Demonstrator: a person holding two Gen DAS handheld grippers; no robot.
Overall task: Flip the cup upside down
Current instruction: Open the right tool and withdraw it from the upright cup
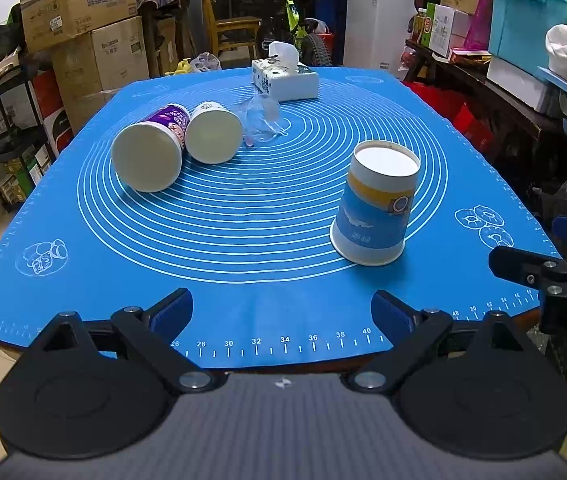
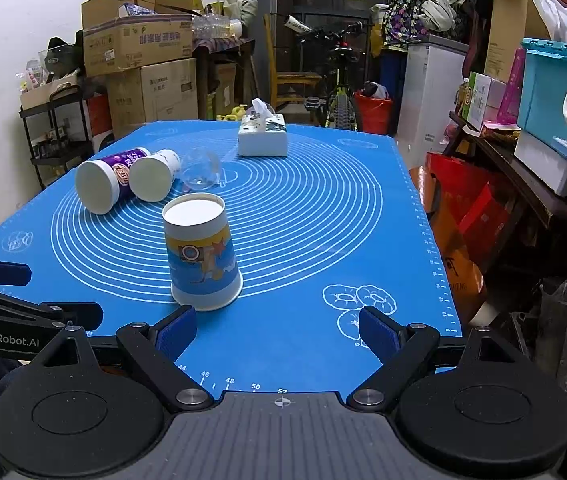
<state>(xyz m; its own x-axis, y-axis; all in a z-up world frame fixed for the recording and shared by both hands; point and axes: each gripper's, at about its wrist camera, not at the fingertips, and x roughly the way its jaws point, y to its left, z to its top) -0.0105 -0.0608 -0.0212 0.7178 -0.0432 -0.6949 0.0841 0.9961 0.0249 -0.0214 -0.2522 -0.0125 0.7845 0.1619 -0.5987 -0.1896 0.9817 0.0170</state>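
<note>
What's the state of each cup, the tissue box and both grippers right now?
Blue-and-yellow paper cup: upside down, mouth on mat.
Purple paper cup: on its side.
White paper cup: on its side.
Clear plastic cup: on its side.
White tissue box: tissue sticking out.
Left gripper: open.
Right gripper: open.

The left gripper [image 1: 282, 314] hangs level, its jaws spread wide and holding nothing. The right gripper [image 2: 278, 332], at its 3 o'clock, is likewise agape.

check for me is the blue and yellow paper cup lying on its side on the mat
No, the blue and yellow paper cup stands mouth-down on the blue mat, its white base facing up, while the purple cup lies on its side.
</note>
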